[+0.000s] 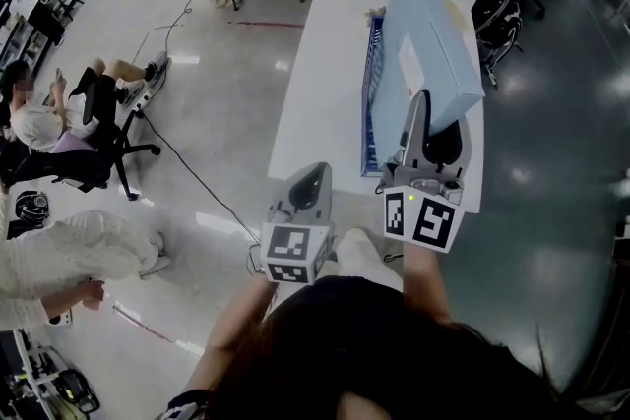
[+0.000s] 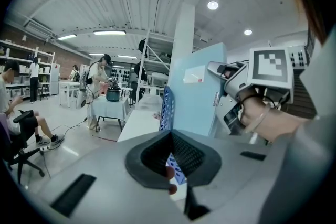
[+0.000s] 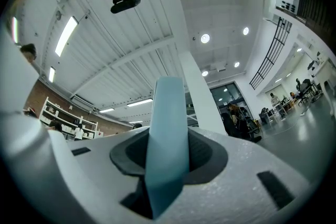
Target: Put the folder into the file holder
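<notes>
Light-blue flat card folder (image 1: pixel 433 44): was pinched upright in the right gripper (image 1: pixel 425 113), above the white table (image 1: pixel 320 84), beside the blue perforated file holder (image 1: pixel 372 103). Insertion was judged outstanding. Left gripper (image 1: pixel 315 174): pressed together, empty.

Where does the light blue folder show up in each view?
Head view: folder upper right, upright over the white table.
Left gripper view: centre right, beside the blue file holder.
Right gripper view: dead centre, edge-on, clamped in the right claw.
Shared landmark: the right claw gripping it.
</notes>
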Demonstrator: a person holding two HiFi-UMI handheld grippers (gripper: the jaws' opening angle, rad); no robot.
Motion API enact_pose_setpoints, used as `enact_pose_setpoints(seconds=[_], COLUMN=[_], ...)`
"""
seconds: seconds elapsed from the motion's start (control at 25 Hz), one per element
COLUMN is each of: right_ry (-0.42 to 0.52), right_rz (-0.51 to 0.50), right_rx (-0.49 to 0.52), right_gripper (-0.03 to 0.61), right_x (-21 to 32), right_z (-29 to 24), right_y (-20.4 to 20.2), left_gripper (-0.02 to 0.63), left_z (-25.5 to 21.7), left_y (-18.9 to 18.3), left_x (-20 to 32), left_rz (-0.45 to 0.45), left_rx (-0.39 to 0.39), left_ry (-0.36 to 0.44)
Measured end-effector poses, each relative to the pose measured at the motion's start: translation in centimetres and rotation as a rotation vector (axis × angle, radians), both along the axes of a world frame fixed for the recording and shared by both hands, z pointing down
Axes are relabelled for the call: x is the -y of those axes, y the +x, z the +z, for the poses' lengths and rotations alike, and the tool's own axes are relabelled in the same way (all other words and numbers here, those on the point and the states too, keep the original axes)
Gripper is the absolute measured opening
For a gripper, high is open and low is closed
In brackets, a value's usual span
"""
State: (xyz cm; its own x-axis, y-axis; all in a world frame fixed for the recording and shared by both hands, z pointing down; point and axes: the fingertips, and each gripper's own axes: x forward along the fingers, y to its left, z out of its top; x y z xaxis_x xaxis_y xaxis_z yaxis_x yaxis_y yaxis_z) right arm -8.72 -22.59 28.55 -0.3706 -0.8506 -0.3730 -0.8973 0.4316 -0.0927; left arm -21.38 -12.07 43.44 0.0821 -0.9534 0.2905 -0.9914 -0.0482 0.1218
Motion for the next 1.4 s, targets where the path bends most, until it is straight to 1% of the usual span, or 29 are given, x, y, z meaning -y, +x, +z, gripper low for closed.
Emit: enact_pose_setpoints(seconds=[0.16, 0.6, 0.84, 1.24, 1.4], right_ry=[0.019, 0.066, 0.068, 0.044, 0.040], right_rz=[0.000, 0.007, 0.011, 0.004, -0.002], right_rx=[0.007, 0.015, 0.020, -0.016, -0.029], right_gripper=[0.144, 0.143, 0.143, 0.146, 0.146], right_x=[-0.1, -0.2, -0.1, 0.2, 0.1], right_z=[0.0, 0.3, 0.9, 2.8, 3.3], right_y=[-0.1, -0.5, -0.8, -1.6, -1.6], left_gripper=[0.006, 0.006, 0.006, 0.006, 0.006], left_z=[0.6, 0.8, 0.7, 0.7, 0.6], left_y=[-0.7, -0.9, -1.2, -1.4, -1.0], left_x=[-0.1, 0.5, 0.5, 0.7, 0.7], left_rz=[-0.019, -0.020, -0.019, -0.021, -0.016], left_rx=[0.013, 0.029, 0.035, 0.034, 0.020], left_ry=[-0.011, -0.027, -0.028, -0.028, -0.032])
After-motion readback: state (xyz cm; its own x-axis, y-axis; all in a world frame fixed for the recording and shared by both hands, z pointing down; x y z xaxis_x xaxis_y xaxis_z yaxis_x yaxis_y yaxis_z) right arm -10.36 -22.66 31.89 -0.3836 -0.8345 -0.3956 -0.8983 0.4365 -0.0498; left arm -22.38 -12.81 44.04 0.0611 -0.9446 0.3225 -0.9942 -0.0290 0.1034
